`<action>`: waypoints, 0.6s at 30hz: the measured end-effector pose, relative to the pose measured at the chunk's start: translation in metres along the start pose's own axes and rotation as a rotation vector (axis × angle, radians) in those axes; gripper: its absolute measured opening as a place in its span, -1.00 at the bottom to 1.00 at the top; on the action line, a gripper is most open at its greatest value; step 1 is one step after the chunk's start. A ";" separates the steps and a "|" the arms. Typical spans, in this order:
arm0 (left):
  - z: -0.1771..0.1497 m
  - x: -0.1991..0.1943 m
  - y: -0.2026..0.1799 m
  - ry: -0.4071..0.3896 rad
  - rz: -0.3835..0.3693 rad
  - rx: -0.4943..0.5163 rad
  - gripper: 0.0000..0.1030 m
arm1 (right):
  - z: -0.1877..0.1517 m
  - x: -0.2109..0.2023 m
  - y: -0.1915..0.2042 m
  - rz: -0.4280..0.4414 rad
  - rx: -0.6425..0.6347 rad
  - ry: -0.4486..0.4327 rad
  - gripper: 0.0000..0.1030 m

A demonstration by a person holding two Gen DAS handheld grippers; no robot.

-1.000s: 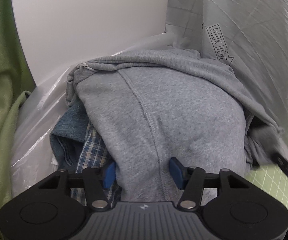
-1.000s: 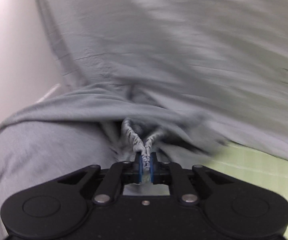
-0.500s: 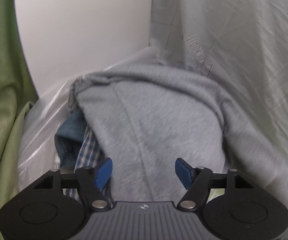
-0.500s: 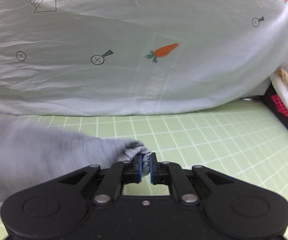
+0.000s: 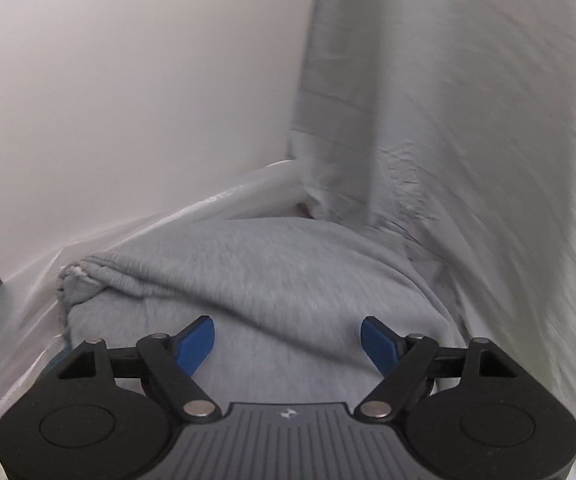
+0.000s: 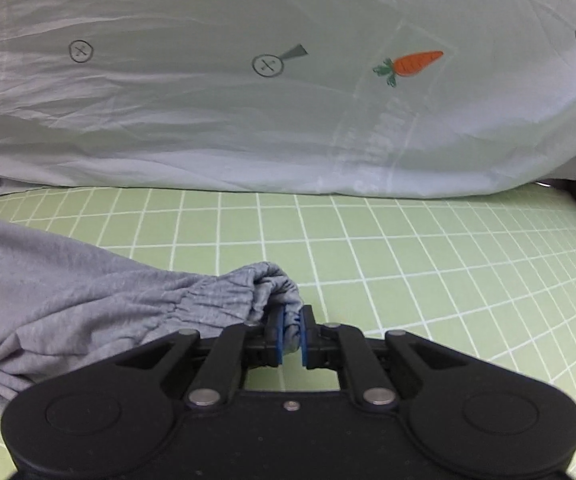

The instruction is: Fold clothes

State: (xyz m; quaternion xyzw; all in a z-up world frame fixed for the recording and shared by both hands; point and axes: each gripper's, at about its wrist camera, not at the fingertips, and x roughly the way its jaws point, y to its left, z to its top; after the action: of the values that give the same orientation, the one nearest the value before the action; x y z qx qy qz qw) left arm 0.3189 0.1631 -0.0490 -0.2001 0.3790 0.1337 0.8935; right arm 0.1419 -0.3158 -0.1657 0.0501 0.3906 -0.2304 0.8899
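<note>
Left wrist view. The left gripper (image 5: 287,340) is shown with its jaws opening and nothing pressed between the blue pads (image 5: 195,342); it is released. The grey sweatpants (image 5: 271,280) are heaped from 9 to 3 o'clock just beyond the fingertips, on a clear plastic bag (image 5: 19,320), with a hem or cuff bunched at 9 o'clock. A white wall (image 5: 127,80) fills 10 to 12 o'clock, and a pale sheet (image 5: 468,120), blurred, hangs from 12 to 3 o'clock.

Right wrist view. The right gripper (image 6: 291,338) is clenched on the gathered elastic edge of the grey sweatpants (image 6: 87,304); a small wad of cloth is seen between the pads. The garment is trailed from the pads toward 9 o'clock across the green grid mat (image 6: 408,260). The carrot-printed sheet (image 6: 288,100) closes off 10 to 2 o'clock.

Risks, as judged. Only a thin fold is pinched, so the elastic could slip out if the bulk drags on the heap. With the left gripper holding nothing, the cloth could twist or pull the bag along.

Orientation. The long axis is judged to run from 9 o'clock to the pads in the right view, the gathered end pointing at the gripper; the far end is hidden.
</note>
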 end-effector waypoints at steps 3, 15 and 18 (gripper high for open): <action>0.004 0.015 -0.003 -0.025 0.030 0.015 -0.04 | 0.000 0.005 0.000 -0.003 0.002 0.007 -0.82; 0.023 -0.050 -0.035 -0.229 -0.037 0.073 -0.98 | 0.024 -0.031 -0.022 -0.110 0.041 -0.214 -0.85; 0.027 -0.086 -0.043 -0.276 -0.084 0.064 -0.98 | 0.023 -0.047 -0.042 -0.125 0.082 -0.242 -0.86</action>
State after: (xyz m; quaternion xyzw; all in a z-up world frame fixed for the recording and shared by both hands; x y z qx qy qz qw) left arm 0.2942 0.1301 0.0413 -0.1671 0.2481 0.1101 0.9478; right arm 0.1107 -0.3422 -0.1128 0.0337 0.2731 -0.3054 0.9116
